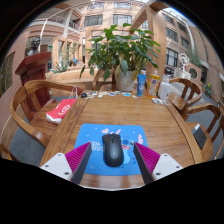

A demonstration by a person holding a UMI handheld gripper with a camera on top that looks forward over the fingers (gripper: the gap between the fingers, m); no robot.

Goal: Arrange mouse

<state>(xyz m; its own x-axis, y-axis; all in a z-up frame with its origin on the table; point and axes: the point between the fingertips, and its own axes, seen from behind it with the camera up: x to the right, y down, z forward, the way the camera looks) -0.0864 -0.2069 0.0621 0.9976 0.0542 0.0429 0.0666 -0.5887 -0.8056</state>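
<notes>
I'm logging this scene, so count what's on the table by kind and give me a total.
Mouse, between the open gripper fingers: 1
Blue mat under it: 1
Potted plant: 1
Blue bottle: 1
Red item at the table's side edge, kind unclear: 1
Total: 5
</notes>
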